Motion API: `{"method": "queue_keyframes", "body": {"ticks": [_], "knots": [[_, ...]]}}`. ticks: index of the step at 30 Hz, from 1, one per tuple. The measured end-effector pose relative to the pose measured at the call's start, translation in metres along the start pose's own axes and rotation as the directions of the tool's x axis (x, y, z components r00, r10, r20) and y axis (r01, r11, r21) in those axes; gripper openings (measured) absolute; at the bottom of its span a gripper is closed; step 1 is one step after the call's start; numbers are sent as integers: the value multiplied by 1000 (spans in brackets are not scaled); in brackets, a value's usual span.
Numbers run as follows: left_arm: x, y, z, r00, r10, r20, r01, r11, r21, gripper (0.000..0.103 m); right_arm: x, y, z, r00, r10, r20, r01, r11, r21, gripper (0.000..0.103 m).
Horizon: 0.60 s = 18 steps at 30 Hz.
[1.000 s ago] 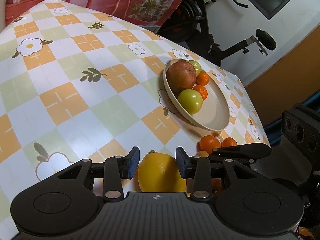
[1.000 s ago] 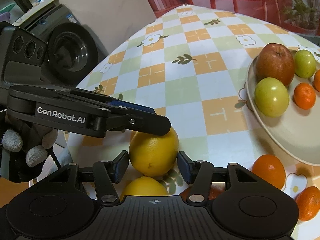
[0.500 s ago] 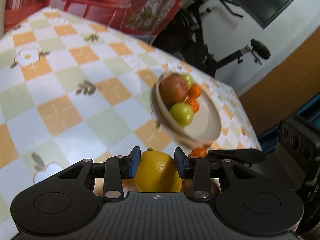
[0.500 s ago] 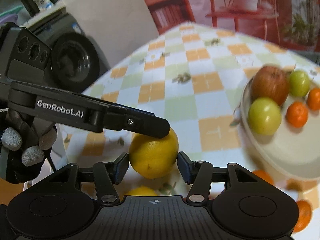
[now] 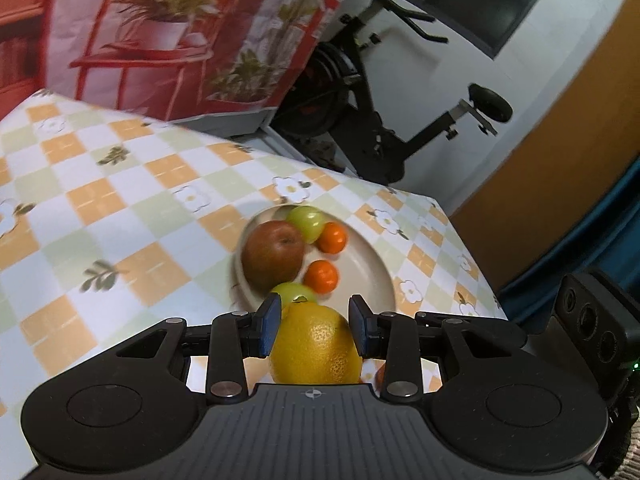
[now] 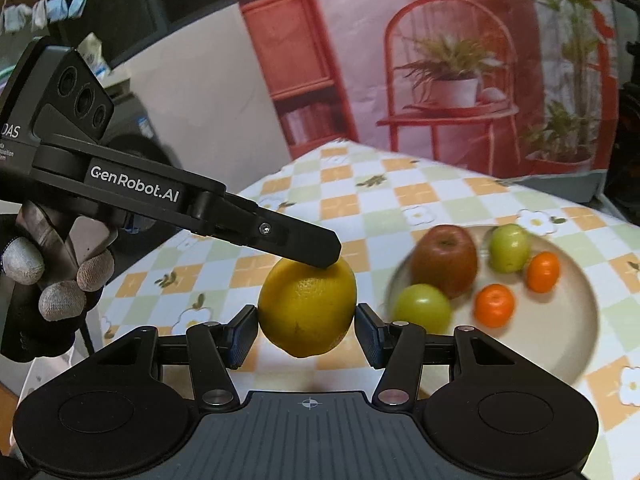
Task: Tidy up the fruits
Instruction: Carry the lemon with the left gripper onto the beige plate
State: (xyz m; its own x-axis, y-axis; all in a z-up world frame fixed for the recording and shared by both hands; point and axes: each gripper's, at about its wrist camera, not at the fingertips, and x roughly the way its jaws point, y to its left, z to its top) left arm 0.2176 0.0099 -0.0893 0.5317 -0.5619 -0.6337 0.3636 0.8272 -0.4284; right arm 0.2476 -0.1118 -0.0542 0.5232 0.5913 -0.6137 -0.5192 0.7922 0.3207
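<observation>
My left gripper (image 5: 314,326) is shut on a yellow lemon (image 5: 316,346) and holds it in the air before the cream plate (image 5: 372,268). My right gripper (image 6: 306,330) is shut on a second yellow lemon (image 6: 307,310), also lifted above the table. The left gripper's finger shows in the right wrist view (image 6: 256,228), lying across the top of that lemon. The plate holds a red apple (image 5: 274,254), two green apples (image 5: 306,218) and two small oranges (image 5: 321,276). It also shows in the right wrist view (image 6: 576,344).
The table has a checked orange, green and white cloth (image 5: 120,216). An exercise bike (image 5: 380,120) stands beyond the far edge. A printed backdrop with a red chair (image 6: 448,92) hangs behind. A washing machine (image 6: 132,128) stands at the left.
Both grippers have risen from the table, each carrying its lemon, and swung toward the plate. The loose oranges on the cloth have dropped out of view.
</observation>
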Motion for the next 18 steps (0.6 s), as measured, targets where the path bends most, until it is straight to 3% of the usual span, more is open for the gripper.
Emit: {"method": "queue_keyframes", "body": {"ticks": [10,18], "knots": [[50,-42,27,999,-12,-35,15,996,91,38,-31,-59,-1,997,-53,64,49,997,56,49],[102,-62,44,995,-13,-96,26,990,138,39,-29,-108,-1,991,-131,33,127,988,89,49]]}}
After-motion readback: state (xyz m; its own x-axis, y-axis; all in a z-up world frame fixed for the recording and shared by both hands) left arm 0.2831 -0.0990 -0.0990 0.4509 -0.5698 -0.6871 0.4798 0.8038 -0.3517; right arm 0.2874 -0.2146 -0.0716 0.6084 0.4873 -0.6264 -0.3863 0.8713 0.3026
